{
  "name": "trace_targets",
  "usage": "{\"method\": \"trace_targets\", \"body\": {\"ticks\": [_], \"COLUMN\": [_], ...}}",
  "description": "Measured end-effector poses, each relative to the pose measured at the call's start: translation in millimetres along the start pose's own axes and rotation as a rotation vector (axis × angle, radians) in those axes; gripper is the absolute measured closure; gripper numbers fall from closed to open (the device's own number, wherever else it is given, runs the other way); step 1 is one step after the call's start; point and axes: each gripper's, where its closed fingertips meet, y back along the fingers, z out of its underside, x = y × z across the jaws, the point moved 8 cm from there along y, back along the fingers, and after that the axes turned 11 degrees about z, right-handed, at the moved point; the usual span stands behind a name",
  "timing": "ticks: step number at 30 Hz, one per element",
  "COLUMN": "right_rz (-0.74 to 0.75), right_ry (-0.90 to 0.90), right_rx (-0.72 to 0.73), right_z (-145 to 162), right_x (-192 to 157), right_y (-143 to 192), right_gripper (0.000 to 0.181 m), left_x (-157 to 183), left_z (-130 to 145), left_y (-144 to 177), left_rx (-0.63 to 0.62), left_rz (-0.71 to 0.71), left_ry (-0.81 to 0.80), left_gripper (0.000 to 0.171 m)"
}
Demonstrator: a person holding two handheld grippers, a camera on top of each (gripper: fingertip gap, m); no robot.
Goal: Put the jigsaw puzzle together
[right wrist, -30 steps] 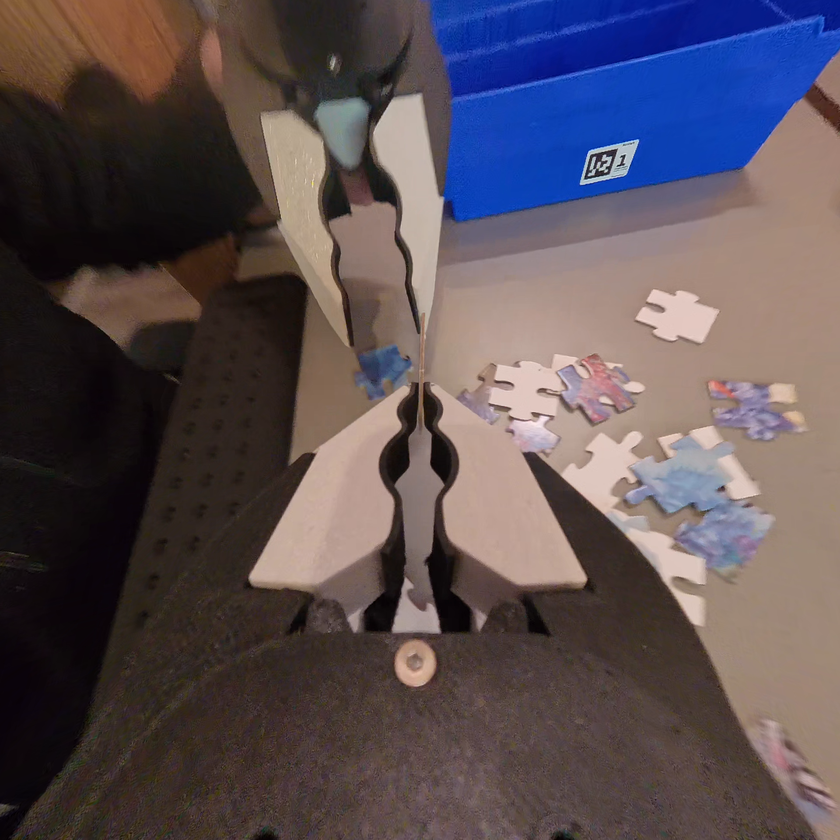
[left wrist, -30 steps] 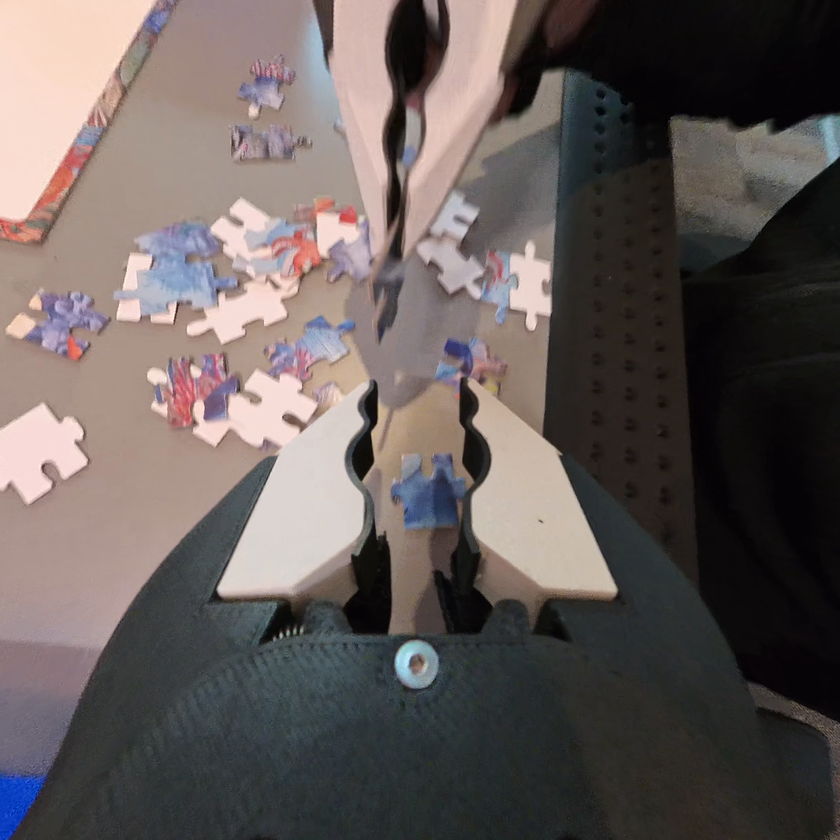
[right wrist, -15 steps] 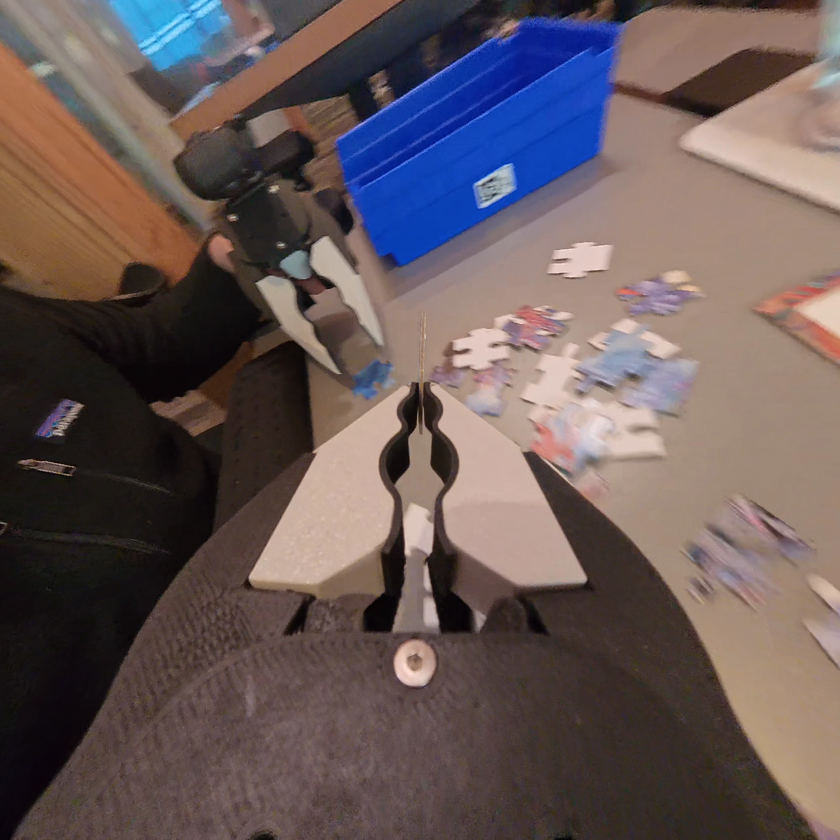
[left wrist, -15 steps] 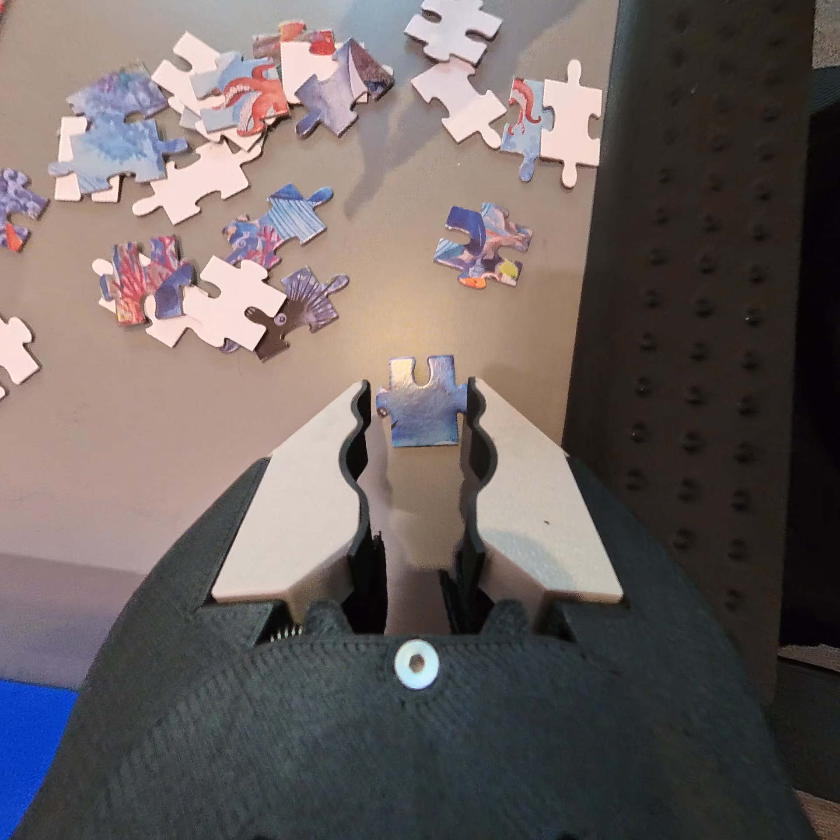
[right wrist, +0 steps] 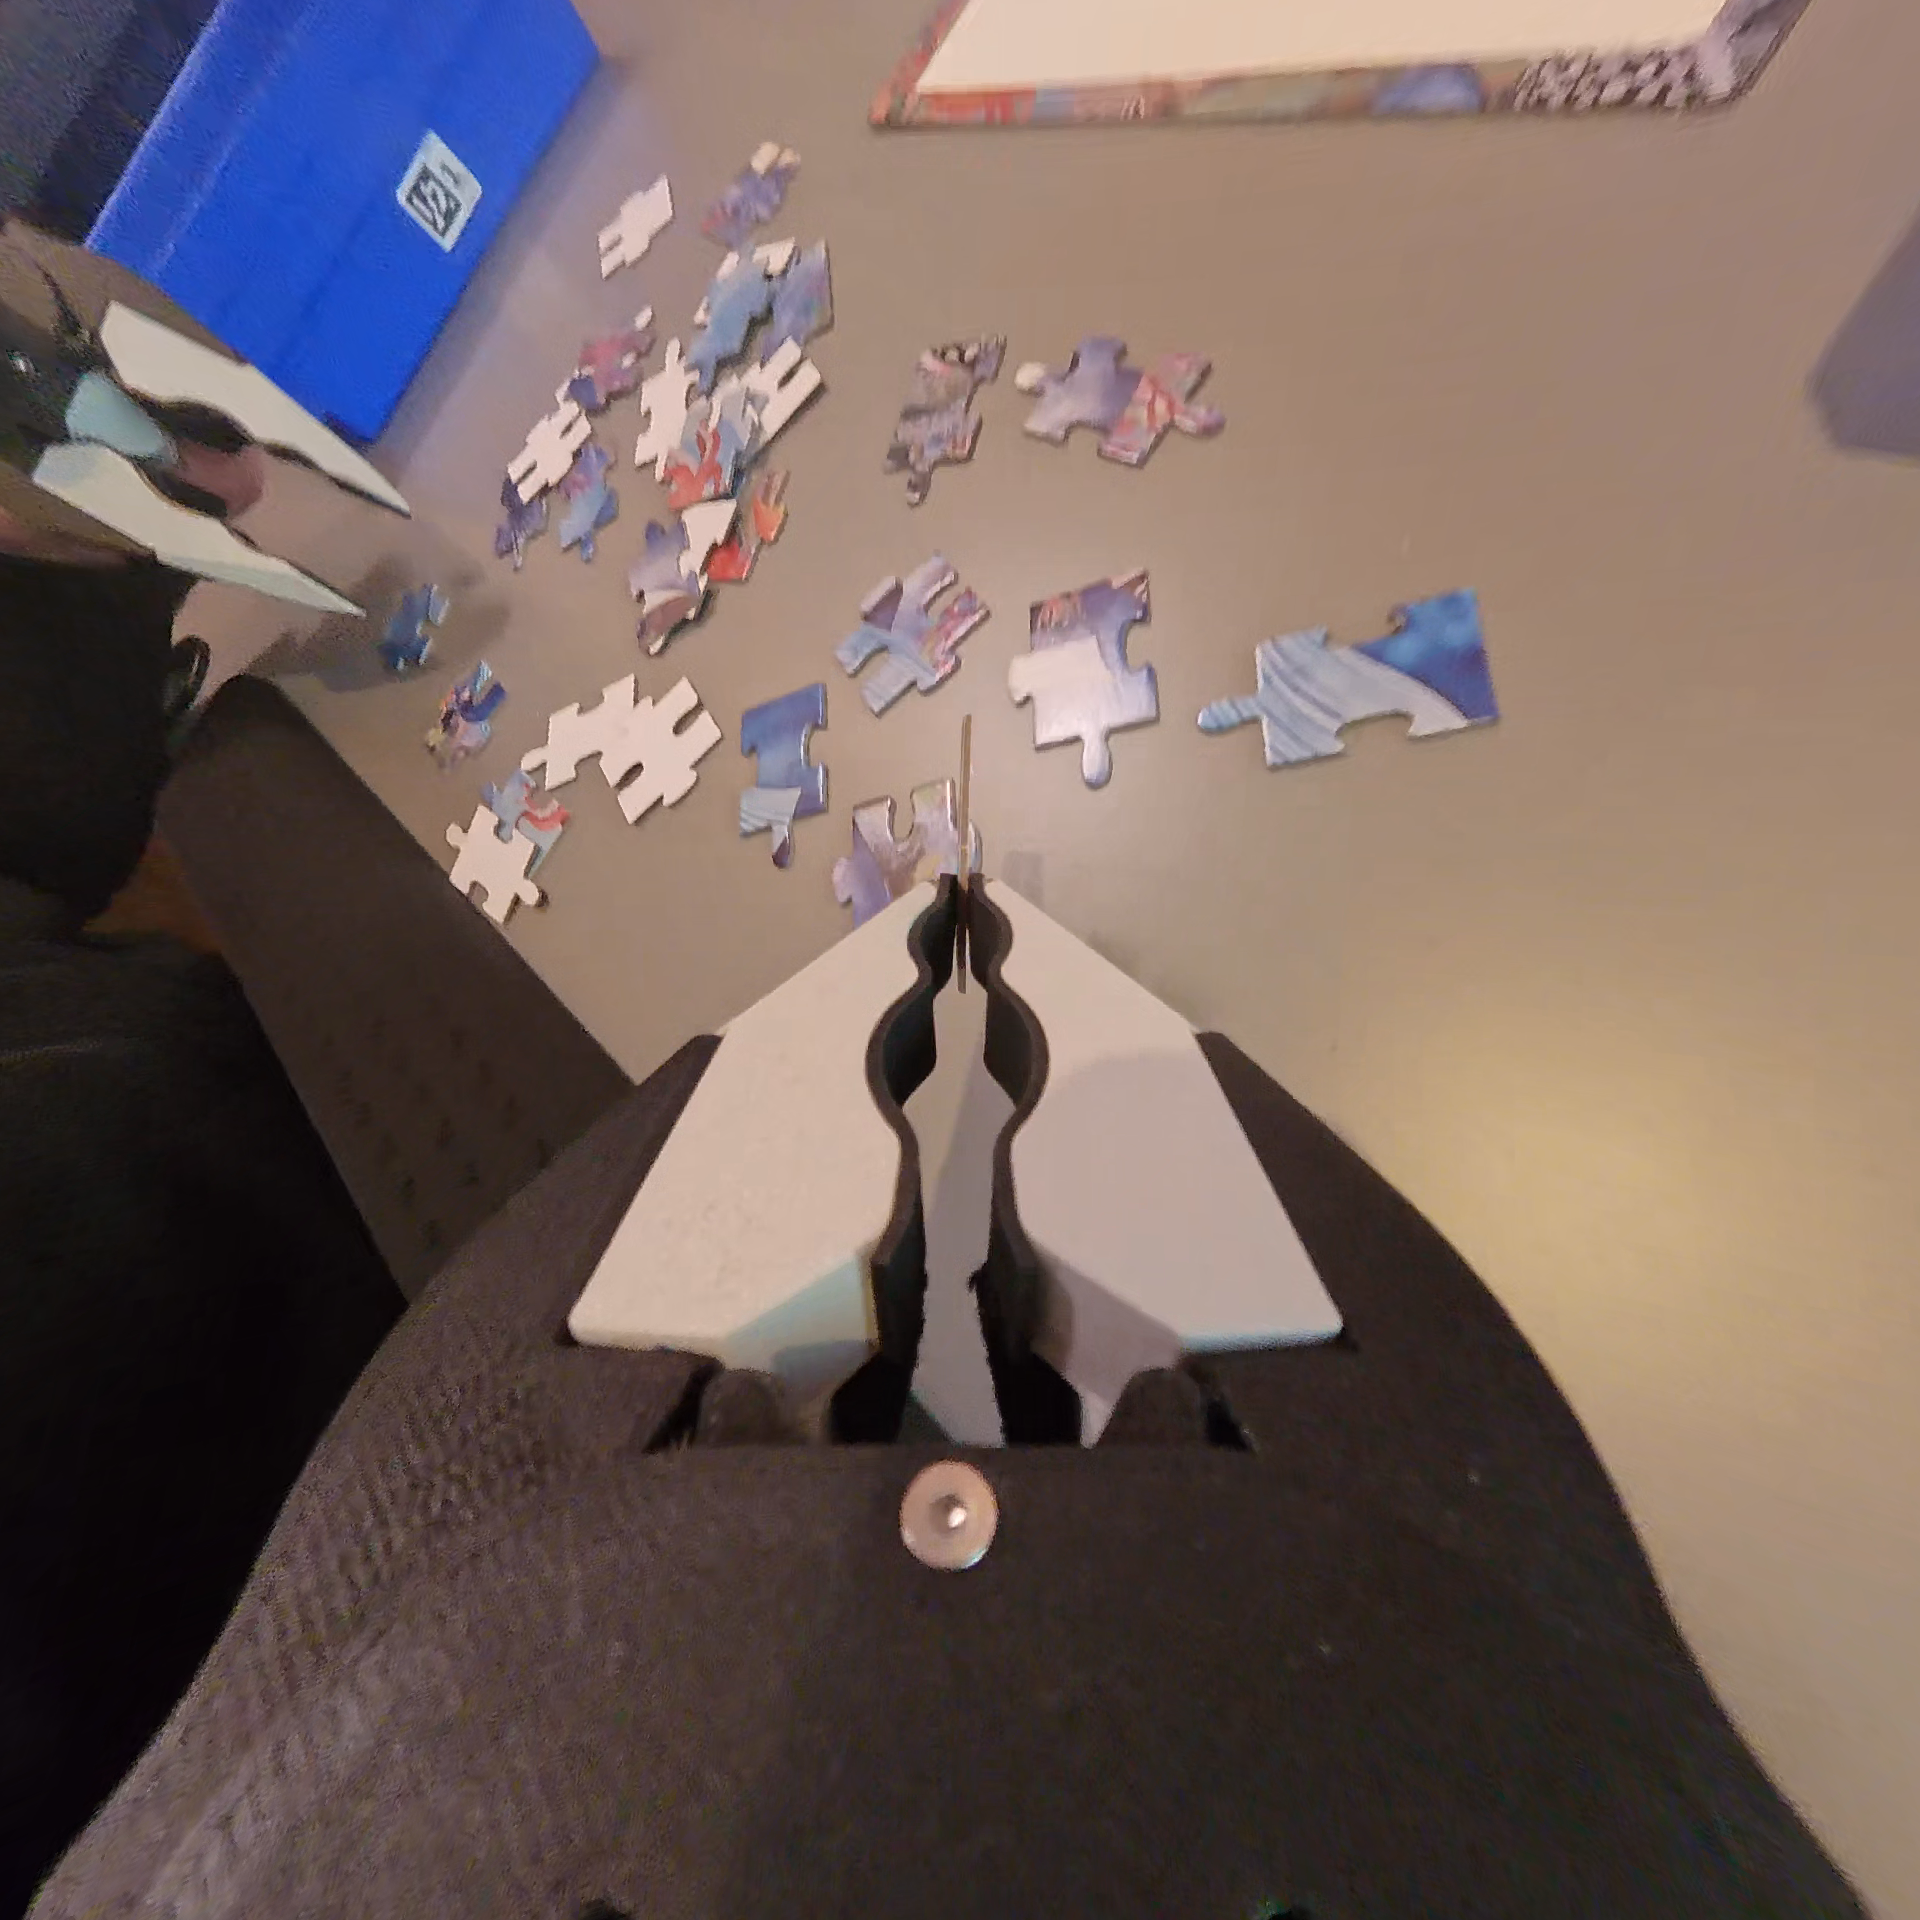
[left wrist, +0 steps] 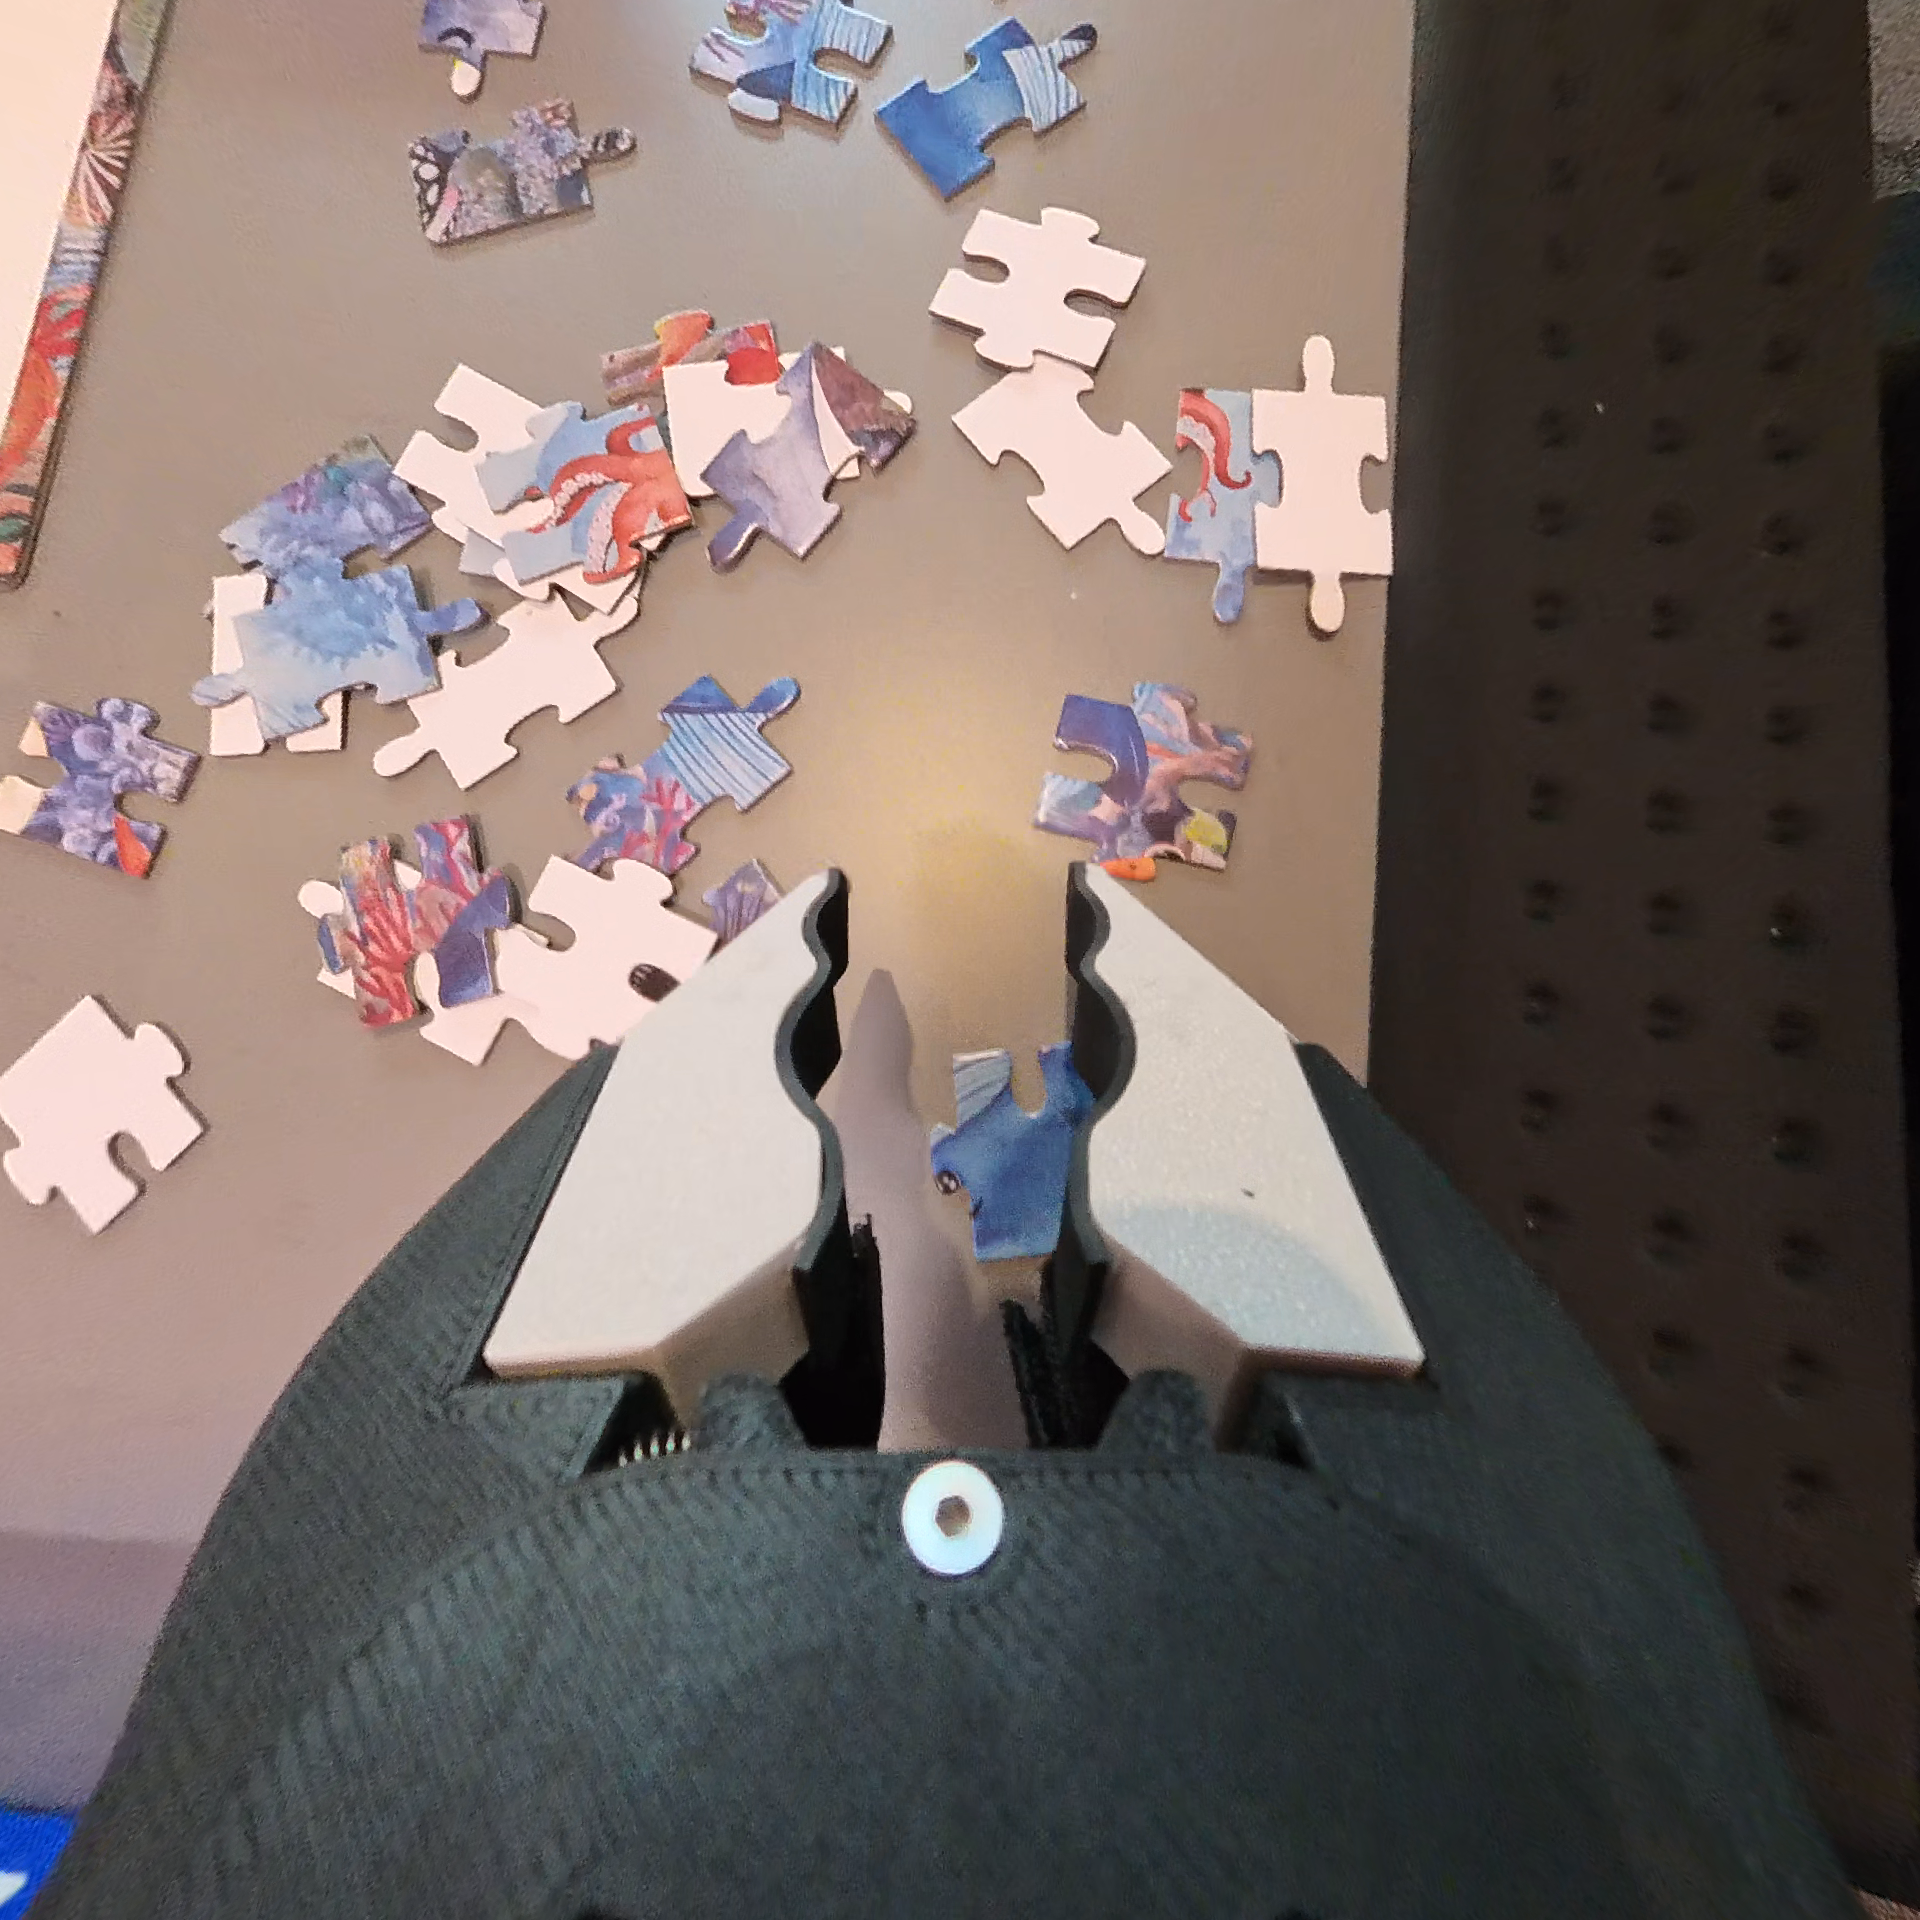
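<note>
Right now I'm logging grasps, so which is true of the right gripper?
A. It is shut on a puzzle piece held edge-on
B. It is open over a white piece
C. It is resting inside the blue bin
A: the right gripper pinches a thin puzzle piece seen edge-on between its fingertips.

Loose puzzle pieces point(left wrist: 582, 582) lie scattered on the table point(right wrist: 1558, 935), between the bin point(right wrist: 312, 229) at far left and the puzzle frame point(right wrist: 1299, 88) at the far edge, as the right wrist view shows. One piece point(left wrist: 1013, 1153) lies apart, nearest the perforated strip point(left wrist: 1621, 727) along the table's near side.
</note>
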Motion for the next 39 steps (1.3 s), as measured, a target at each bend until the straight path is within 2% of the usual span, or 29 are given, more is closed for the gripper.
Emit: {"method": "trace_targets", "body": {"ticks": [3, 4, 5, 6, 9, 13, 15, 17, 23, 28, 30, 35, 36, 37, 39], "right_rz": [0.037, 0.063, 0.104, 0.141, 0.145, 0.167, 0.188, 0.193, 0.085, 0.039, 0.029, -0.002, -0.005, -0.008, -0.02], "right_ry": [-0.019, -0.015, -0.01, -0.003, 0.051, 0.207, 0.303, 0.38, 0.531, 0.598, 0.606, 0.589, 0.588, 0.589, 0.592], "right_rx": [-0.06, -0.086, -0.098, -0.098, -0.07, -0.072, -0.08, -0.075, -0.032, -0.035, -0.03, -0.006, -0.001, 0.003, 0.007], "right_z": [12.4, 16.2, 18.4, 18.9, 16.7, 9.5, 0.7, -11.7, -49.2, -59.0, -57.1, -54.7, -55.4, -56.2, -57.9], "right_x": [7.9, 11.2, 14.9, 18.1, 18.7, 9.3, 0.1, -11.0, -42.7, -56.3, -57.9, -59.1, -59.7, -60.6, -63.6], "right_y": [-7.7, -9.5, -9.7, -8.4, -1.2, 0.0, -6.8, -17.5, -54.3, -78.6, -81.8, -80.8, -80.4, -80.2, -80.2], "right_gripper": [0.181, 0.168, 0.148, 0.139, 0.147, 0.142, 0.14, 0.141, 0.146, 0.15, 0.153, 0.158, 0.158, 0.158, 0.159], "left_x": [-6.5, -8.3, -10.2, -12.7, -19.1, -30.3, -40.0, -50.6, -66.4, -68.7, -68.3, -64.8, -61.4, -57.9, -52.0], "left_z": [-8.1, -10.1, -12.1, -13.9, -18.2, -22.0, -21.6, -16.3, 4.3, 13.3, 13.0, 13.6, 13.0, 13.0, 13.3], "left_y": [-5.0, -6.8, -8.3, -9.7, -14.0, -16.5, -14.9, -12.8, -7.4, -14.3, -17.0, -20.2, -21.6, -23.4, -25.3], "left_rx": [-0.026, -0.036, -0.041, -0.044, -0.054, -0.069, -0.082, -0.122, -0.247, -0.236, -0.185, -0.093, -0.073, -0.057, -0.028], "left_rz": [-0.015, -0.012, -0.012, -0.015, -0.007, -0.023, -0.07, -0.115, -0.23, -0.172, -0.138, -0.151, -0.138, -0.129, -0.122], "left_ry": [0.002, 0.001, -0.001, 0.002, 0.01, 0.031, 0.067, 0.124, 0.197, 0.236, 0.252, 0.244, 0.238, 0.231, 0.222], "left_gripper": [0.13, 0.13, 0.13, 0.13, 0.13, 0.128, 0.123, 0.111, 0.095, 0.115, 0.135, 0.144, 0.153, 0.171, 0.171]}}
